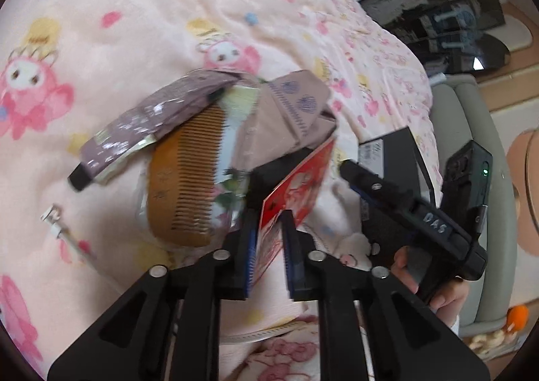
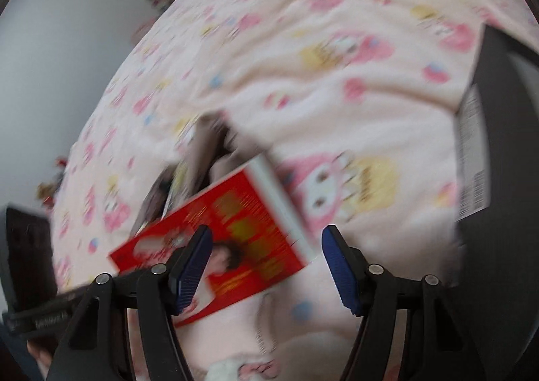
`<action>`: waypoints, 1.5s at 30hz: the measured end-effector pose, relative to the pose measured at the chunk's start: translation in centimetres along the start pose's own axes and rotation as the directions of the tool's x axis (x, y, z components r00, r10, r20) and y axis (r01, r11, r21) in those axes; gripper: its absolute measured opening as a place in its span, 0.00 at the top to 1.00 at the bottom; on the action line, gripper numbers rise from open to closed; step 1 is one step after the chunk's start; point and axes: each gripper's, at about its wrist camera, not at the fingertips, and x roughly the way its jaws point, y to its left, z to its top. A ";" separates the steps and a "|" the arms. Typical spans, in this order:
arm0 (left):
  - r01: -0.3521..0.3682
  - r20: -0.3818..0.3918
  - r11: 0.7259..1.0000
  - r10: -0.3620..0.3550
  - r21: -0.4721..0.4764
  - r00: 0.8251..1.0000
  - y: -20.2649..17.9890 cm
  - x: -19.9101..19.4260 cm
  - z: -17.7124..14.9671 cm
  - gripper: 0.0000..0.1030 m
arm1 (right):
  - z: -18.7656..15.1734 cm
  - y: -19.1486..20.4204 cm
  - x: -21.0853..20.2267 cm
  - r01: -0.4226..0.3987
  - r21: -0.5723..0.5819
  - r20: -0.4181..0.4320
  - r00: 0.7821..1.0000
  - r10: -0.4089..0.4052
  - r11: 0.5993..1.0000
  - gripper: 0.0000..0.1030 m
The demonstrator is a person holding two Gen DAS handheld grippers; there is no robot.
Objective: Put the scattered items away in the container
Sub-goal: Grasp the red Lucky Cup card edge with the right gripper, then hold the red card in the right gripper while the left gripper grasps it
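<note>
My left gripper (image 1: 269, 217) is shut on a flat red packet (image 1: 299, 179), which stands tilted above the pink cartoon-print blanket (image 1: 134, 27). Beyond it lie a wooden comb (image 1: 182, 179) on a clear floral bag (image 1: 235, 131), a mauve tube (image 1: 134, 131) and folded beige socks (image 1: 296, 104). To the right a hand holds my right gripper (image 1: 357, 175) beside a black box (image 1: 387, 145). The right wrist view is blurred. There my right gripper (image 2: 266, 246) is open above the blanket, with the red packet (image 2: 242, 222) just past its left pad. The black box (image 2: 498, 145) stands at the right edge.
A small metal piece on a thin cord (image 1: 55, 219) lies on the blanket at the left. The bed's edge falls away on the right to a grey seat (image 1: 451, 118), a dark shelf unit (image 1: 438, 10) and the floor. A pale wall (image 2: 50, 44) is at the left.
</note>
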 end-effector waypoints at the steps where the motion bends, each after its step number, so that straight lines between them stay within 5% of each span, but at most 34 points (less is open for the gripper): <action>1: 0.004 -0.010 1.000 -0.004 -0.018 1.000 0.3 -0.1 -0.2 0.83 | 0.2 -0.1 0.0 0.009 0.001 0.007 1.000 -0.009 1.000 0.32; 4: 0.009 0.015 1.000 -0.009 -0.012 1.000 0.3 -1.2 -1.2 0.71 | 0.3 0.1 0.9 0.008 -0.032 -0.059 0.998 -0.010 0.999 0.32; 8: -0.072 0.041 0.997 0.071 0.033 0.997 0.2 -0.8 -1.6 0.70 | 0.8 -0.3 1.9 0.058 -0.068 -0.053 0.997 -0.061 0.996 0.29; 13: -0.125 0.100 0.992 0.122 0.023 0.987 0.3 -0.3 -0.6 0.70 | 1.0 -1.4 2.7 -0.032 0.035 -0.042 0.999 0.033 0.999 0.27; 17: -0.104 0.115 0.994 0.101 0.019 0.988 0.7 -0.2 -0.6 0.70 | 1.0 -1.4 2.3 -0.134 0.058 -0.020 0.991 0.135 0.989 0.27; 21: -0.081 0.107 0.996 0.077 0.033 0.991 0.5 0.6 -0.2 0.70 | 1.8 -0.7 1.4 -0.077 0.013 0.044 0.996 0.077 0.997 0.27; 25: -0.023 0.082 0.999 0.019 0.044 0.996 0.0 1.2 0.4 0.70 | 1.1 -0.5 2.8 -0.167 0.039 -0.063 0.984 0.169 0.985 0.27; 27: -0.058 0.079 0.996 0.053 0.061 0.995 -0.7 1.4 0.3 0.70 | 0.2 0.2 2.9 -0.194 0.023 -0.084 0.977 0.195 0.981 0.29; 32: -0.039 0.073 0.994 0.031 0.104 0.997 -2.7 -0.6 -0.6 0.69 | -1.0 1.0 -0.3 -0.143 -0.001 -0.029 0.989 0.143 0.990 0.46; 39: 0.031 0.106 0.969 -0.059 0.246 0.993 -9.0 -4.5 -2.5 0.69 | -2.4 1.6 -8.4 -0.111 -0.033 0.076 0.991 0.113 0.993 0.46; 45: 0.052 0.070 0.938 -0.081 0.344 0.994 -14.9 -3.9 -5.4 0.69 | -5.3 -0.7 -15.5 -0.096 -0.032 0.157 0.983 0.099 0.995 0.46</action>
